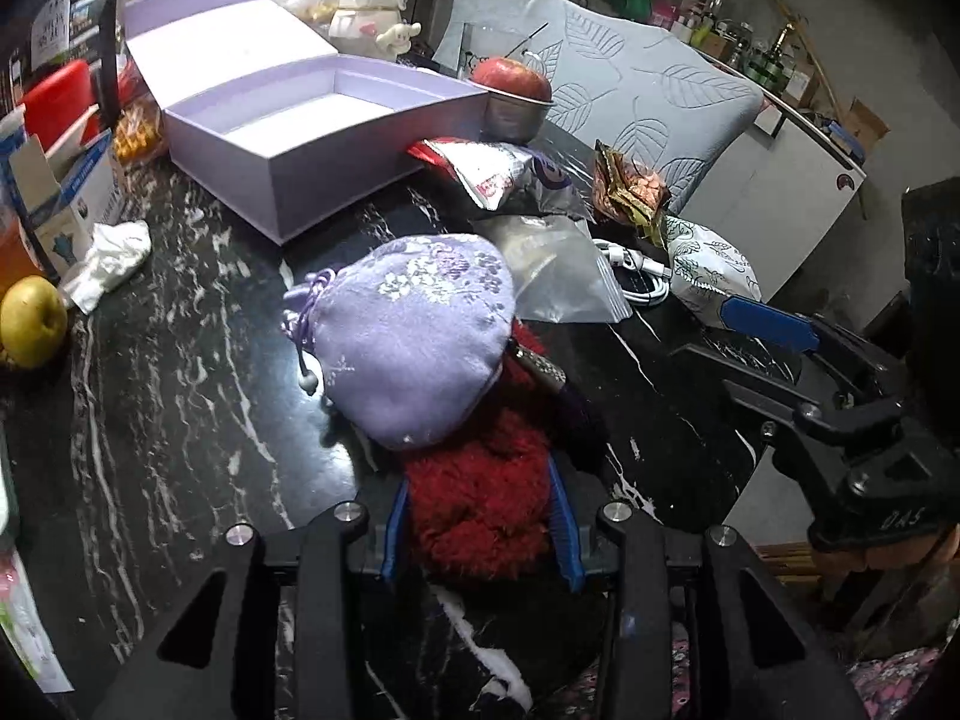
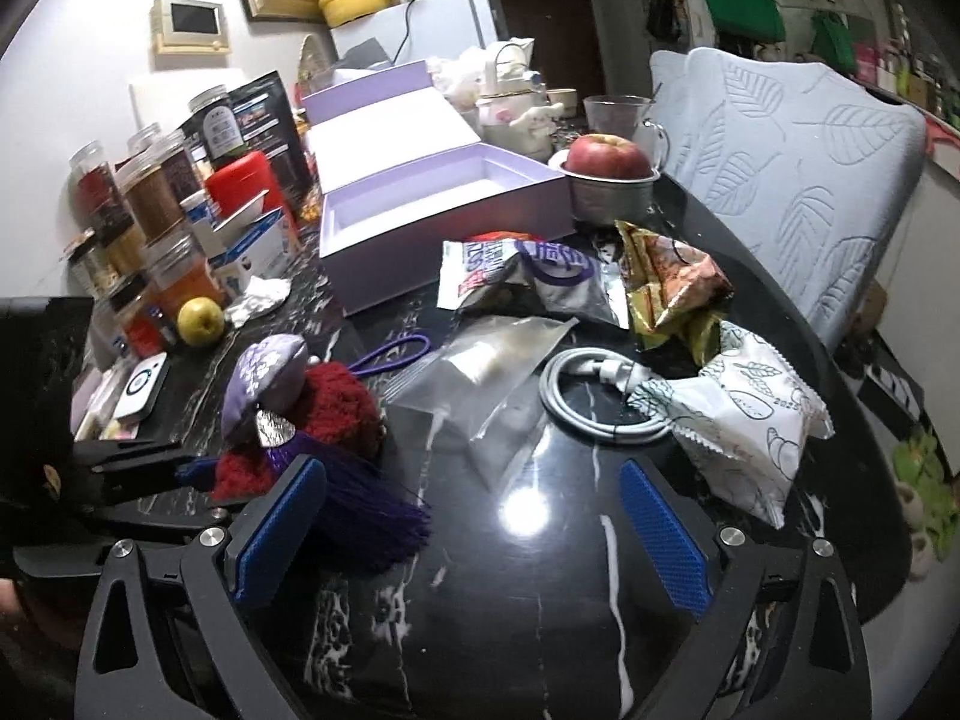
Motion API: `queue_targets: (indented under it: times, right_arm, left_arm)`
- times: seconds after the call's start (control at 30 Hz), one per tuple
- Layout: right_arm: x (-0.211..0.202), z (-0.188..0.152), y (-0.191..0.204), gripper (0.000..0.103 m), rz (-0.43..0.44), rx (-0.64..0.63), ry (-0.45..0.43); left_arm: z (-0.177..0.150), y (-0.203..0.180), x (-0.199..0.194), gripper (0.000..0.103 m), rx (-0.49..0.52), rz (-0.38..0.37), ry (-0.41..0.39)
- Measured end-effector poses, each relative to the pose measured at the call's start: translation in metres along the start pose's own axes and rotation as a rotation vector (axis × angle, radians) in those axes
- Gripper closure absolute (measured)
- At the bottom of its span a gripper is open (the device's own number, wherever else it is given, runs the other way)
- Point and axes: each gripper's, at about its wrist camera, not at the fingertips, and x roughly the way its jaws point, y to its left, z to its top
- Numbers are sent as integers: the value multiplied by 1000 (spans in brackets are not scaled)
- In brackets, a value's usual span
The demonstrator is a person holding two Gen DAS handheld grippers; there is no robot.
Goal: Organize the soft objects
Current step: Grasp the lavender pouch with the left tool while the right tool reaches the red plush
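My left gripper [image 1: 480,522] is shut on a red fluffy soft object [image 1: 480,510], just above the black marble table. A lilac embroidered pouch [image 1: 414,336] rests on top of the red object, with a purple tassel [image 2: 366,516] beside it. From the right wrist view the red object [image 2: 336,414], the pouch [image 2: 264,372] and the left gripper [image 2: 198,474] sit at the left. My right gripper [image 2: 474,516] is open and empty over bare table; one of its fingers [image 1: 768,318] shows in the left wrist view. An open lilac box [image 1: 336,138] stands behind.
Snack packets [image 2: 516,276], a clear zip bag [image 2: 486,372], a white cable [image 2: 600,396] and a leaf-print packet [image 2: 744,420] lie mid-table. An apple in a metal bowl [image 2: 609,180], a yellow apple [image 2: 201,319], jars [image 2: 150,192] and a crumpled tissue [image 1: 108,264] stand around. A padded chair [image 2: 798,180] is at the right.
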Motion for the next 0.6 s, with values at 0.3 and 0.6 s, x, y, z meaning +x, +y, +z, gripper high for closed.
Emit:
queue_targets:
  times: [0.3,0.6]
  right_arm:
    - [1,7,2,3,2,-17,-10]
    - [0,11,9,3,9,-51,-31]
  left_arm:
    - [-8,-8,-26,17,72,69,-61]
    - [2,8,-51,17,-3,71,-159]
